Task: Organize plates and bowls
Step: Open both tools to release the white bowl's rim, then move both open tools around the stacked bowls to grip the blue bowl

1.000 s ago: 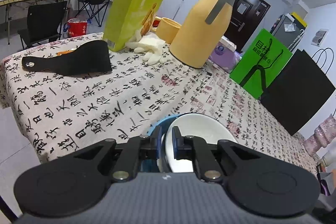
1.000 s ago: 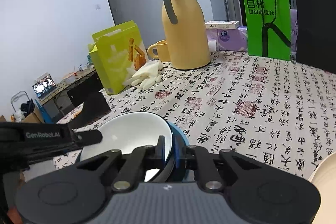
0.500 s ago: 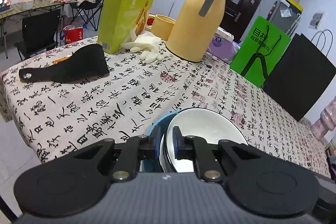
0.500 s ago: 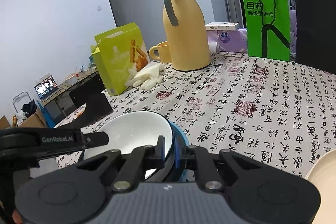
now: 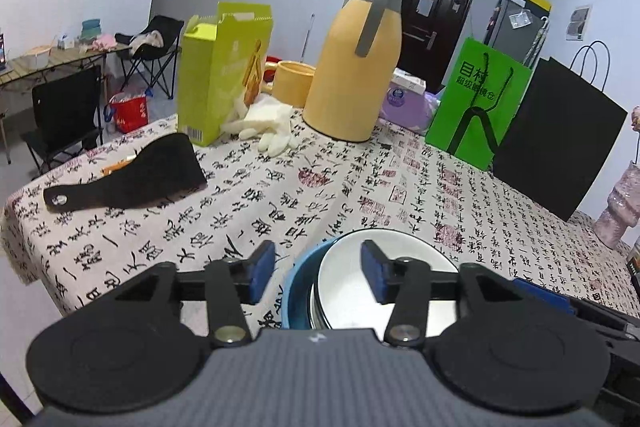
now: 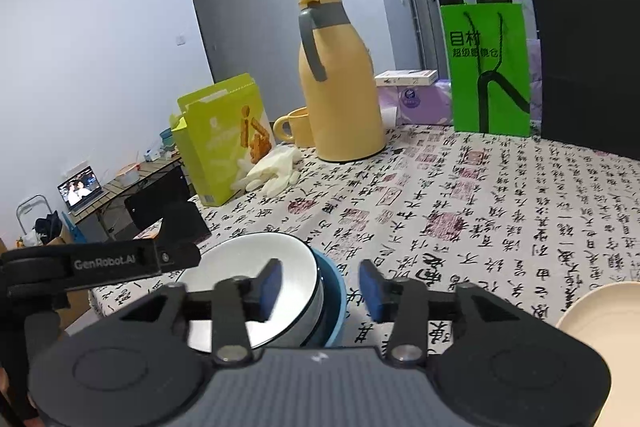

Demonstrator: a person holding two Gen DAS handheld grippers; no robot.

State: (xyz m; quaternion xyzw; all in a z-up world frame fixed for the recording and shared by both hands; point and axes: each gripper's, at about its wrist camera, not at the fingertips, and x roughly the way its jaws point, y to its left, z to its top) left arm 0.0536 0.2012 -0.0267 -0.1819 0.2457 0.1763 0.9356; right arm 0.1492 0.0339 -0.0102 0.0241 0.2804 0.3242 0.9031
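Now both grippers, left (image 5: 318, 269) and right (image 6: 320, 287), are opening off the 2 nested bowls (image 6: 280, 291) apparently resting on the table (image 6: 480, 211), so back straight out, clearing rims.

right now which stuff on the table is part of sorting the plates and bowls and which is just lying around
Part of the job:
- white bowl, nested in the blue bowl
- cream plate

Just lying about:
- yellow thermos jug
- yellow mug
- green snack box
- white gloves
- green bag
- black bag
- tissue pack
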